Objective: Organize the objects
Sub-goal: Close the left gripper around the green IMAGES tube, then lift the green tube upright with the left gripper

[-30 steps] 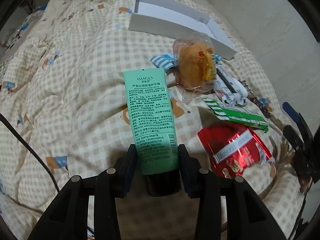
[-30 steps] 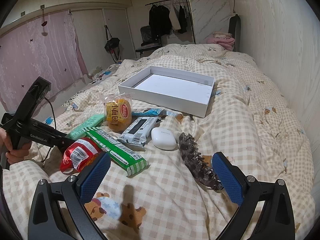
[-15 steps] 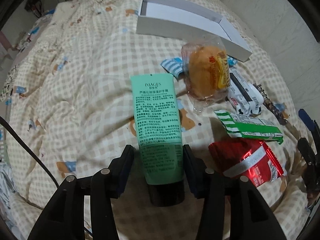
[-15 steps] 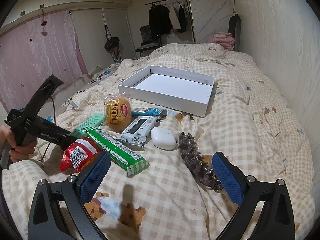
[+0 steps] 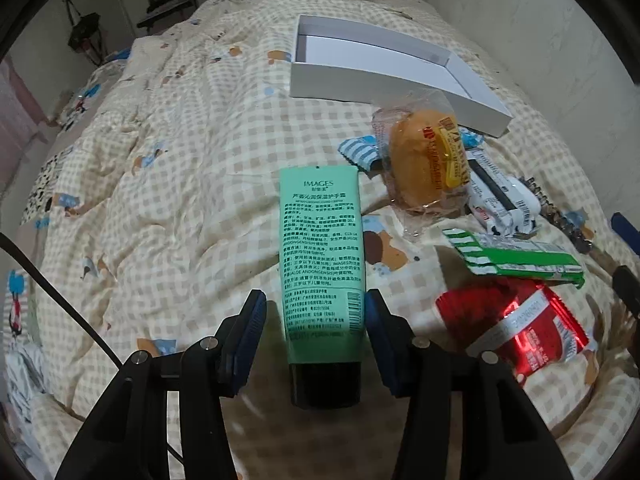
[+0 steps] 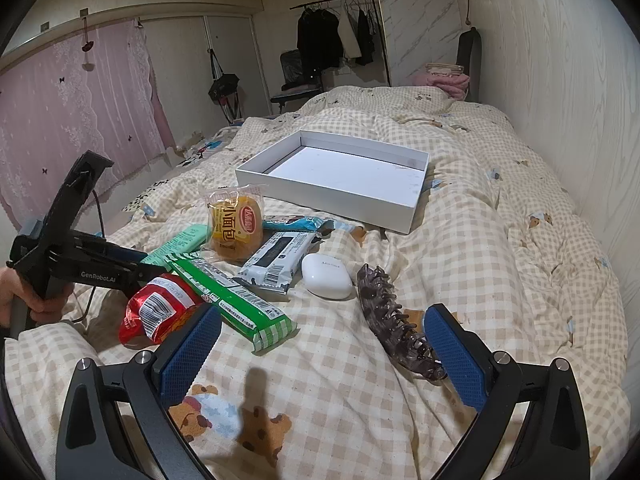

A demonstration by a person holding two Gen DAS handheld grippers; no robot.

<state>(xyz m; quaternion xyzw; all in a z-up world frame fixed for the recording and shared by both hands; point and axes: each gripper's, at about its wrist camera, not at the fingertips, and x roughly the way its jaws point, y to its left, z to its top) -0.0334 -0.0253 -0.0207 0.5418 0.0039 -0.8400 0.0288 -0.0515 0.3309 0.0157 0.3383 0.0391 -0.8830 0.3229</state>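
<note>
The left gripper (image 5: 316, 330) holds its jaws apart around the green tube (image 5: 322, 256), the left pad clear of it; the tube lies on the bed (image 5: 168, 184). The right gripper (image 6: 320, 354) stands wide, empty, near the hair claw (image 6: 390, 320). Beyond sits the white box (image 6: 336, 174).

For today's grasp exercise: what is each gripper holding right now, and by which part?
Nothing is gripped. The left gripper straddles the green hand cream tube near its black cap, pads apart from it. The right gripper is open and empty.

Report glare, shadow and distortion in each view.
Left wrist view: glare streaks the shiny red foil snack packet; claw shadow darkens the quilt under the mint green tube's black cap; dark fisheye corners. Right wrist view: evenly lit, walls bowed, claw shadow on the checked quilt.
</note>
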